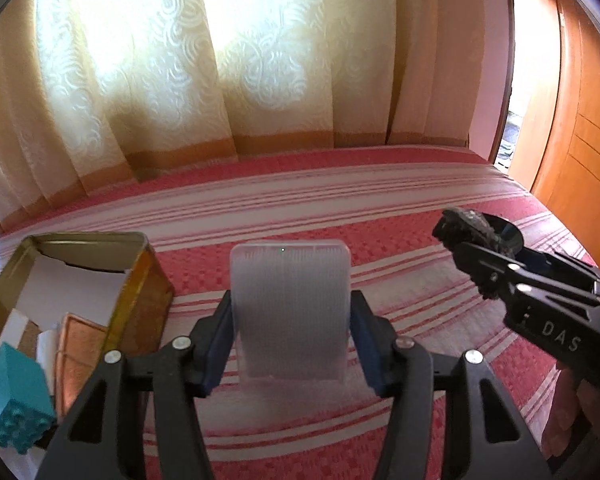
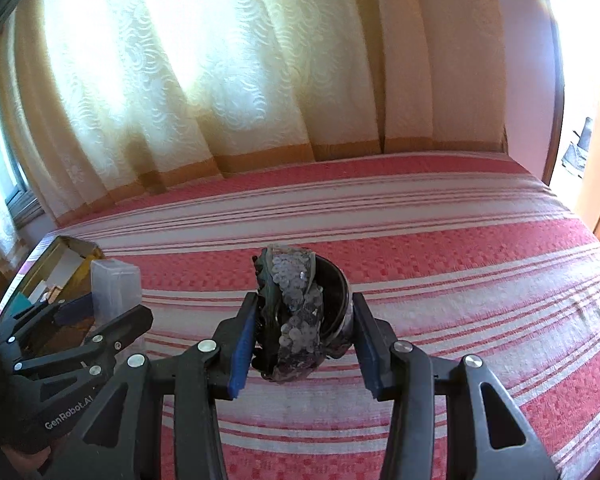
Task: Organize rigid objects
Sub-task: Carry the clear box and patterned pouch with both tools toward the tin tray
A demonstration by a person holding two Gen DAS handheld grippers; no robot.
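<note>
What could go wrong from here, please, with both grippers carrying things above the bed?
The left gripper pinches the translucent plastic case only near its lower end, so it could pivot or slip. The right gripper holds a sequinned round object whose uneven covering may slide. The open tin box already looks crowded.

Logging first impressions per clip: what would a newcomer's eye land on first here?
Each pair of tongs holds something above the red-and-white striped bedspread: the left tongs grip a frosted plastic box, the right tongs a dark sequinned round object. At far left sits an open gold tin with a teal block.
</note>
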